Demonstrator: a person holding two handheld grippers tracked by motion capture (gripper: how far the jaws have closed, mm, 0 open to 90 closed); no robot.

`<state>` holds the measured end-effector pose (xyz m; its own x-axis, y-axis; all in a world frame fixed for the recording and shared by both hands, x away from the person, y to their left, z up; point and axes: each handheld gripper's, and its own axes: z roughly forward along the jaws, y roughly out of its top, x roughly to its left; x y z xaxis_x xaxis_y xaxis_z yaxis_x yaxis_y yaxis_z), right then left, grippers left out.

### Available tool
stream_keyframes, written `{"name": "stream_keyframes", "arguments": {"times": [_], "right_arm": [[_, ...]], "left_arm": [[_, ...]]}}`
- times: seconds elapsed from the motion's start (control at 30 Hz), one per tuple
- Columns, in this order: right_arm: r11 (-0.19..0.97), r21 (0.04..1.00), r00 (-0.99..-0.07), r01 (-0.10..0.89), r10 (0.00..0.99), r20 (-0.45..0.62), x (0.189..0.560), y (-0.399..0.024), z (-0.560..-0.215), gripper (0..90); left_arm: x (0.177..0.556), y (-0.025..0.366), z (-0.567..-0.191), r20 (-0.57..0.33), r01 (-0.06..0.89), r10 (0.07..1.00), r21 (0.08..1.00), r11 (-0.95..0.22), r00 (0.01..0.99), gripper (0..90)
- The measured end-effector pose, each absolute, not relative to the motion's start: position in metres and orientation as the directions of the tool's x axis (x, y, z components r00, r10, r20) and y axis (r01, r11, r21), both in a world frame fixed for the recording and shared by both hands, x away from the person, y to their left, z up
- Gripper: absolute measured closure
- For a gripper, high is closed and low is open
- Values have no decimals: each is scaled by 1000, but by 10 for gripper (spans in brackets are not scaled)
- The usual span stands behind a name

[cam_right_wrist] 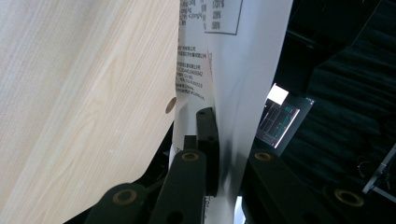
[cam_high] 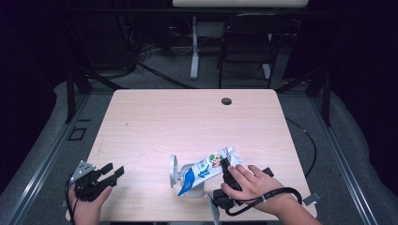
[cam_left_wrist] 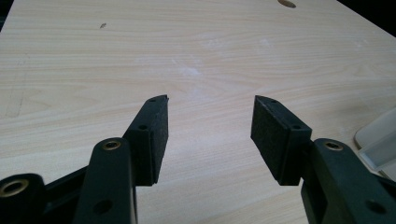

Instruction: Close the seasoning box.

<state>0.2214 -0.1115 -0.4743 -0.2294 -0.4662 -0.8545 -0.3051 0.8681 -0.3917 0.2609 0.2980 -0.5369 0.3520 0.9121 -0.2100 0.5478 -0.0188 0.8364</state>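
Note:
A white and blue snack bag (cam_high: 211, 168) with a colourful print hangs tilted near the table's front edge, blue end down over a white container (cam_high: 195, 191). My right gripper (cam_high: 226, 165) holds the bag's upper silver end, with a hand wrapped over the gripper. In the right gripper view the jaws (cam_right_wrist: 219, 116) are pressed shut on the bag's white printed back (cam_right_wrist: 243, 70). My left gripper (cam_high: 115, 169) rests at the front left corner, held in a hand. It is open, with only bare wood between its pads (cam_left_wrist: 210, 105).
A round white lid (cam_high: 173, 169) stands on edge beside the container, whose pale rim (cam_left_wrist: 380, 140) is at the right of the left gripper view. The wooden table (cam_high: 187, 122) has a cable hole (cam_high: 226, 101) at the back. A dark chair (cam_high: 246, 42) stands beyond.

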Motion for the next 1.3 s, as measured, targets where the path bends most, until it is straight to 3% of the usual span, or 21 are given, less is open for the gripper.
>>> {"name": "stream_keyframes", "arguments": {"times": [0.33, 0.43, 1.3], "right_arm": [[876, -389, -236, -286, -458, -857, 220, -111, -473, 886], [890, -337, -253, -308, -418, -872, 222, -114, -476, 885], [940, -191, -320, -284, -281, -905, 221, -122, -477, 885]], "left_arm": [[261, 298, -537, -208, 547, 913, 837, -20, 351, 470], [261, 298, -538, -208, 547, 913, 837, -20, 351, 470], [261, 297, -539, -205, 554, 913, 832, -26, 352, 470]]}}
